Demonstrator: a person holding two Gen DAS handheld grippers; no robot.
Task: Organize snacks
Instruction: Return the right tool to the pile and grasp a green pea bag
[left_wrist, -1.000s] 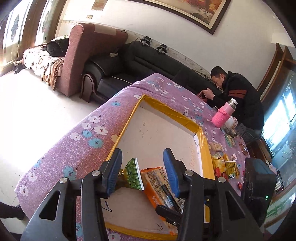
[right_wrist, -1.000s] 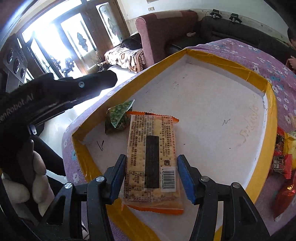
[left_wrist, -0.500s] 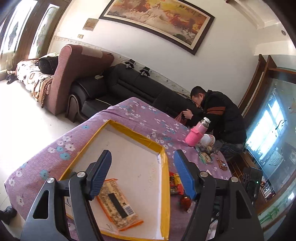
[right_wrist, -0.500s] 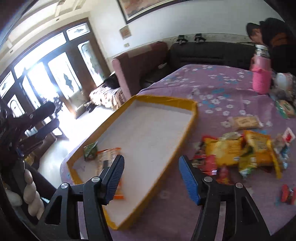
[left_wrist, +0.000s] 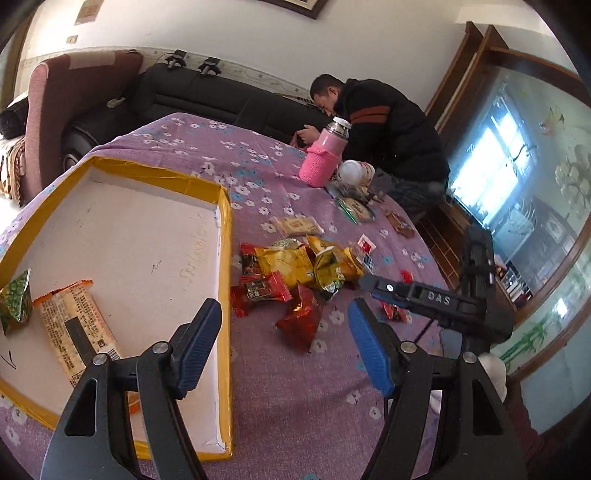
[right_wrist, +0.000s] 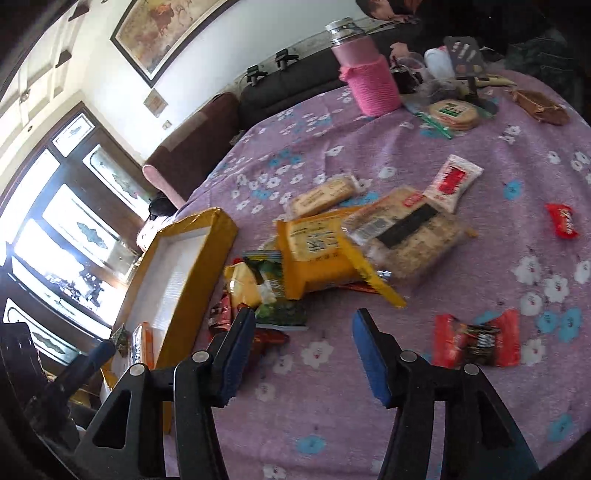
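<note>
A yellow-rimmed white tray (left_wrist: 224, 236) lies on the purple flowered cloth and holds an orange cracker pack (left_wrist: 74, 328) and a green packet (left_wrist: 16, 301). A pile of red and yellow snack packets (left_wrist: 295, 269) lies right of the tray. My left gripper (left_wrist: 284, 321) is open and empty above the tray's right rim, near a red packet (left_wrist: 301, 319). My right gripper (right_wrist: 303, 326) is open and empty over the cloth, just short of a yellow pack (right_wrist: 317, 254) and a clear cracker pack (right_wrist: 406, 232). The tray (right_wrist: 192, 266) shows at the left of the right wrist view.
A pink-sleeved bottle (left_wrist: 325, 158) stands at the far side beside small jars and a round biscuit pack (right_wrist: 454, 112). A man in black (left_wrist: 384, 122) sits at the far edge. Loose red candies (right_wrist: 476, 341) lie right of my right gripper. A sofa (left_wrist: 207, 96) stands behind.
Both grippers have left the tray and swung right toward the snack pile. The cracker pack and green packet stay in the tray. The right gripper now hovers low over the loose packets.
</note>
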